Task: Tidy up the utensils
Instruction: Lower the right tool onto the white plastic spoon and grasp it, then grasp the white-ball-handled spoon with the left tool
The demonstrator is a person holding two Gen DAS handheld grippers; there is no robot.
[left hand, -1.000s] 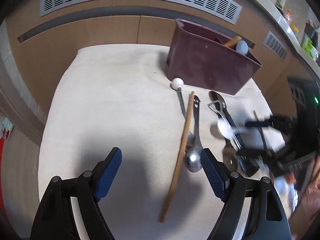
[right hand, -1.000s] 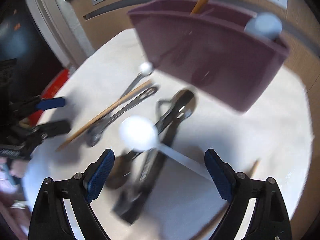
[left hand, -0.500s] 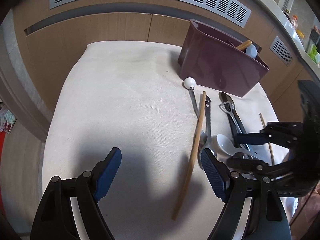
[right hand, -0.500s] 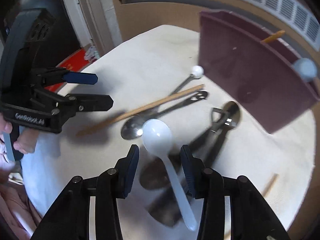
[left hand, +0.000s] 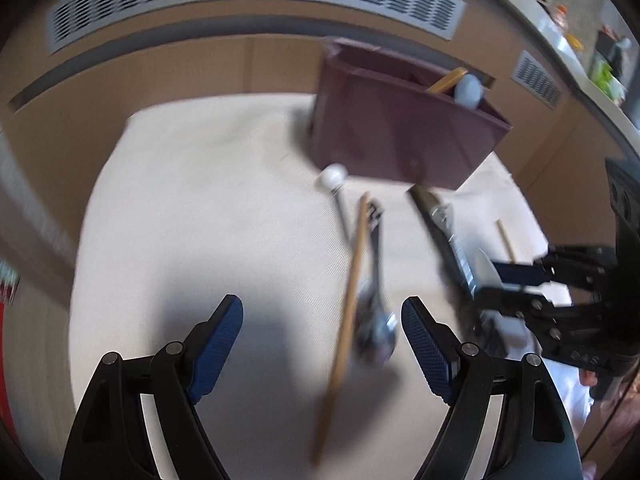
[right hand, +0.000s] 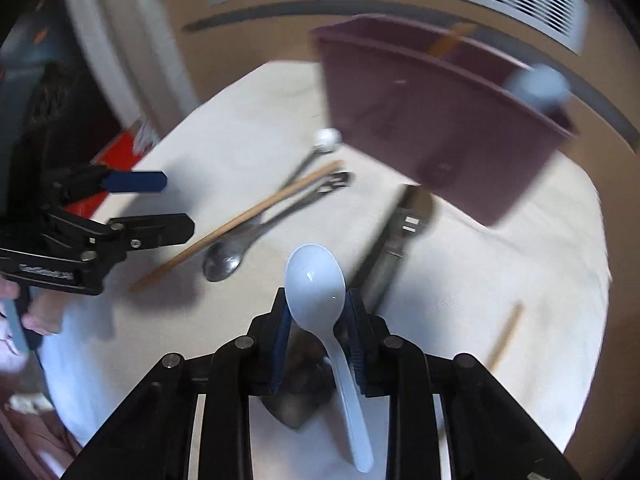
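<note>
Right wrist: jaws, wide before, closing on white spoon [right hand: 316,280].

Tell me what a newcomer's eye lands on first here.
The white spoon, pinched at its bowl in the closing right gripper in the foreground. Behind it, the maroon utensil box at the cloth's far edge, with loose utensils between, including a wooden stick.

You can see small white lettering on the black body of the left gripper [right hand: 148,204], but it is too blurred to read it.
</note>
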